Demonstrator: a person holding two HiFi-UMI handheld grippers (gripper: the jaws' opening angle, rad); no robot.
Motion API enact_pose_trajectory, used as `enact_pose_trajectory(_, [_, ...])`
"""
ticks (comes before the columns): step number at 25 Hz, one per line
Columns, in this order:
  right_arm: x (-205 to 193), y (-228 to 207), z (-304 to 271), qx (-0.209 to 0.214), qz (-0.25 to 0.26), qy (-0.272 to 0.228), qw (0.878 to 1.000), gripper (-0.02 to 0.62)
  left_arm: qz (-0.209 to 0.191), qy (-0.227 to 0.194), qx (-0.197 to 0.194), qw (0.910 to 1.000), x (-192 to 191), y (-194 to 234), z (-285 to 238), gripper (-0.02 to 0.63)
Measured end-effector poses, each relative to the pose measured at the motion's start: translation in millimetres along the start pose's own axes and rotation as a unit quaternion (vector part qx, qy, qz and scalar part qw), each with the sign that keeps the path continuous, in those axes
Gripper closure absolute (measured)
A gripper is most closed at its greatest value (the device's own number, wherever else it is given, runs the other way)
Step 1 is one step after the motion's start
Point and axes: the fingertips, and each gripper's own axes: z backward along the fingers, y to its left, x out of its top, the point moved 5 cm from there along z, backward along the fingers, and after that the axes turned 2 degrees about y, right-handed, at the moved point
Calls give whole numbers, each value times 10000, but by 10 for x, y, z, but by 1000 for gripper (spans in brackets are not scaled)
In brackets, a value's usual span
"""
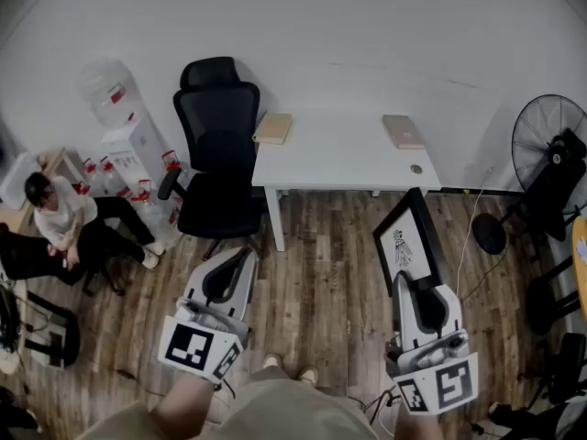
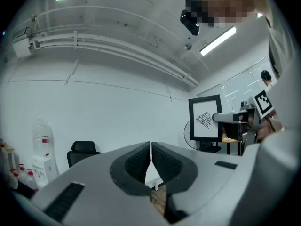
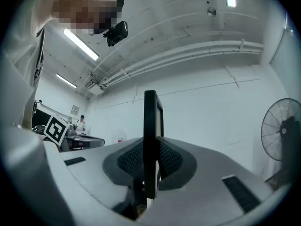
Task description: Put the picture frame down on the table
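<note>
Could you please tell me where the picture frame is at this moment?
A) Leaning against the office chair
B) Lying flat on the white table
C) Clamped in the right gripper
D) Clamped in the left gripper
C: the right gripper has its jaws closed on the edge of the picture frame, short of the table.

White table (image 1: 339, 159) — tan book (image 1: 273, 127) at left corner, second book (image 1: 403, 131) near right end.
</note>
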Motion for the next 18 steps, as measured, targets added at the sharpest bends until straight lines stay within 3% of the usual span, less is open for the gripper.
enact_pose_trajectory(7, [16, -42, -24, 7, -126, -32, 9999, 518, -37, -24, -124, 9999, 47, -81, -40, 578])
enact_pose_trajectory(18, [-33, -101, -27, 184, -313, 63, 9993, 518, -236, -17, 23, 9997, 100, -98, -29, 578])
